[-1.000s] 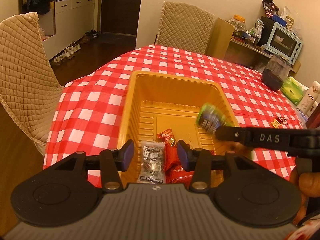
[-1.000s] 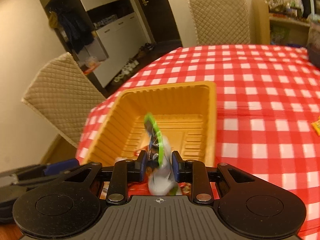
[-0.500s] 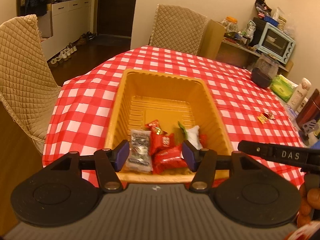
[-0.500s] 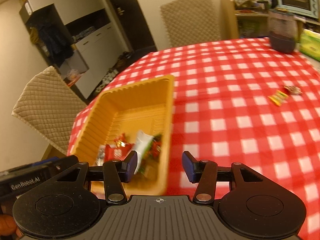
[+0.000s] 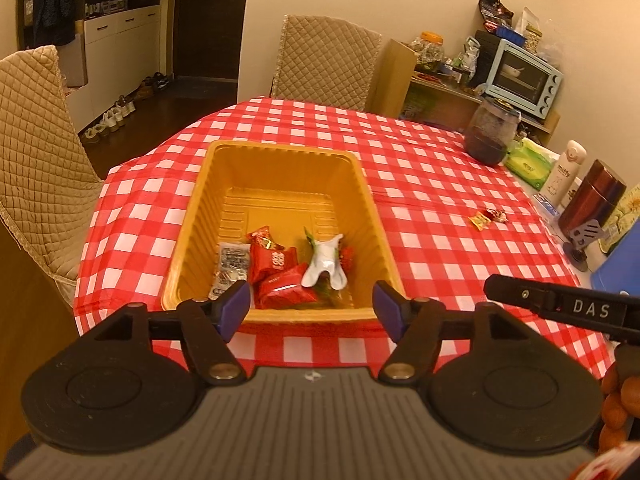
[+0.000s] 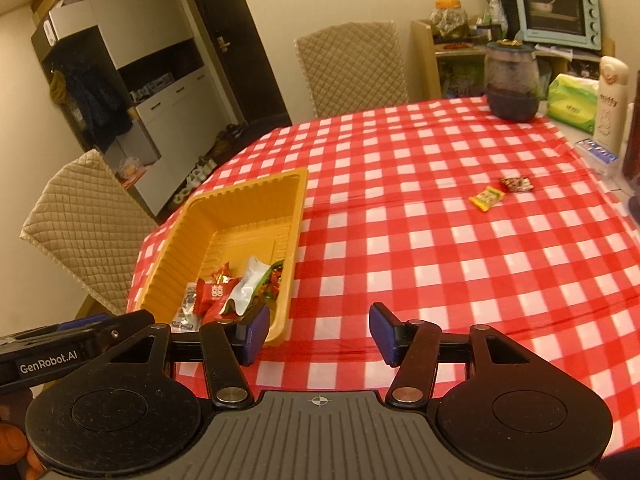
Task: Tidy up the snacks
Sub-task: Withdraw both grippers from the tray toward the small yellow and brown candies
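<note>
An orange tray [image 5: 280, 160] [image 6: 224, 216] sits on the red checked table. Its near end holds several snacks: red packets [image 5: 276, 260] [image 6: 214, 292], a silver packet [image 5: 230, 266] and a white and green packet [image 5: 326, 260] [image 6: 250, 286]. A yellow candy [image 5: 479, 220] [image 6: 485, 198] and a dark red candy [image 5: 495, 214] [image 6: 517, 184] lie loose on the cloth to the right. My left gripper [image 5: 312, 306] is open and empty just before the tray's near rim. My right gripper [image 6: 316, 334] is open and empty, right of the tray.
A dark glass jar [image 5: 491, 136] [image 6: 512, 80], a green tissue pack [image 5: 530, 162] [image 6: 572, 102], a white bottle [image 5: 564, 172] [image 6: 610, 104] and a brown flask [image 5: 592, 200] stand at the table's right edge. Quilted chairs stand at the left [image 5: 36, 152] and far side [image 5: 324, 60].
My right gripper opened and let the white and green packet fall into the tray, then swung right and back off the tray. My left gripper pulled back a little from the tray.
</note>
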Available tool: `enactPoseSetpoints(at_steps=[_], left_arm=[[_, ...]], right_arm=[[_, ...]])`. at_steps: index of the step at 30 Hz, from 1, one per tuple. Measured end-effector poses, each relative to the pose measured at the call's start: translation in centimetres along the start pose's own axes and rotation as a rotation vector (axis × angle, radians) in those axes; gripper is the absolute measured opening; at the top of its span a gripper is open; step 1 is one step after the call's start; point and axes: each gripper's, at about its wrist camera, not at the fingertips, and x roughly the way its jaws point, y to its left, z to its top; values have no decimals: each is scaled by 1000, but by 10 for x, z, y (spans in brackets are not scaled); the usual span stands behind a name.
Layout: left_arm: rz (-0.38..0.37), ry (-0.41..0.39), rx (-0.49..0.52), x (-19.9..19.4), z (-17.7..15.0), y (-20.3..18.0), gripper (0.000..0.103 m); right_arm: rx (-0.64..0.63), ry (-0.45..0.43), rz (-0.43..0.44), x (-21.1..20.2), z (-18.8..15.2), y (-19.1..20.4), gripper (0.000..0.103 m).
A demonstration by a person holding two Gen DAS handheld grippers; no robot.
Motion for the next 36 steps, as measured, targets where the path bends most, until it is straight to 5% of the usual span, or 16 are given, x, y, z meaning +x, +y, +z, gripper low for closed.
enactPoseSetpoints(at_steps=[14, 36], left_arm=[[-48, -6, 40, -6, -1, -37, 78], [-152, 19, 130, 17, 4, -101, 81]], right_arm=[[33, -62, -77, -37, -4, -33, 61], [113, -95, -205, -61, -1, -97, 62]])
